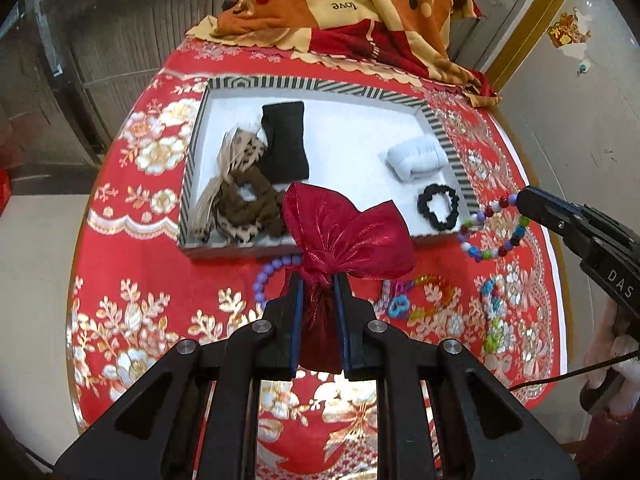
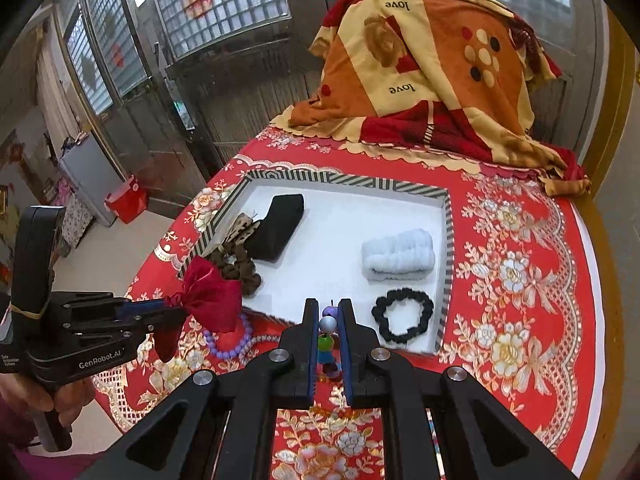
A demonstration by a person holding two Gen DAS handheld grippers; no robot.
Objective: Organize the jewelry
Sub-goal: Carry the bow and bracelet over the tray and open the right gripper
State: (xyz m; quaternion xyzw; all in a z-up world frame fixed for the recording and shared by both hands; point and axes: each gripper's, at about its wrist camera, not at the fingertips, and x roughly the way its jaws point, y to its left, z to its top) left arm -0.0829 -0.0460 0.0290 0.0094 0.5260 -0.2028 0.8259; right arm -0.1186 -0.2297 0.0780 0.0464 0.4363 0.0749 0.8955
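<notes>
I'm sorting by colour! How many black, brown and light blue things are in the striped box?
Black: 2 (folded cloth, black scrunchie)
Brown: 1 (brown scrunchie)
Light blue: 1 (fluffy band)
Total: 4

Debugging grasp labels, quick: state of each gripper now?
Left gripper: closed on the red pouch.
Right gripper: closed on the multicoloured bead bracelet.
</notes>
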